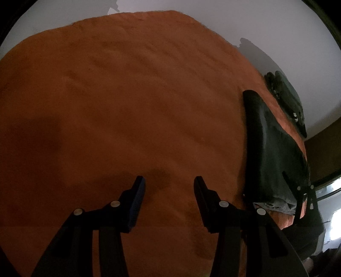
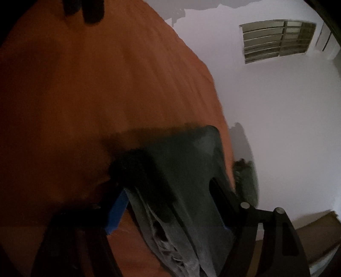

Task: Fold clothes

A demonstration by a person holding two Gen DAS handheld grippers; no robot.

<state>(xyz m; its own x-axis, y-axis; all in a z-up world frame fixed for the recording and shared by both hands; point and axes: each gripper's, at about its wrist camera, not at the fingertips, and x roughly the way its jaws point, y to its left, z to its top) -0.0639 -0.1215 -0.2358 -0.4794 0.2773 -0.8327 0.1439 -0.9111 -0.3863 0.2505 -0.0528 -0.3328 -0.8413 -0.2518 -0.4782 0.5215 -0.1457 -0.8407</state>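
A folded dark garment (image 1: pixel 268 144) lies along the right edge of the orange bed cover (image 1: pixel 127 95). In the right wrist view this garment (image 2: pixel 187 153) fills the gap between the fingers of my right gripper (image 2: pixel 168 174), whose blue pads sit against its sides near the frayed end. The left wrist view shows the right gripper (image 1: pixel 302 191) at the garment's near end. My left gripper (image 1: pixel 169 185) hangs open over bare orange cover, with nothing between its fingers. It also shows as a dark blurred shape at the top of the right wrist view, the left gripper (image 2: pixel 85 10).
A second dark green garment (image 1: pixel 287 95) lies bunched at the bed's right edge against the white wall (image 2: pixel 277 127). A barred window (image 2: pixel 277 40) is high on that wall. Brown flooring (image 2: pixel 315 230) shows below the bed's corner.
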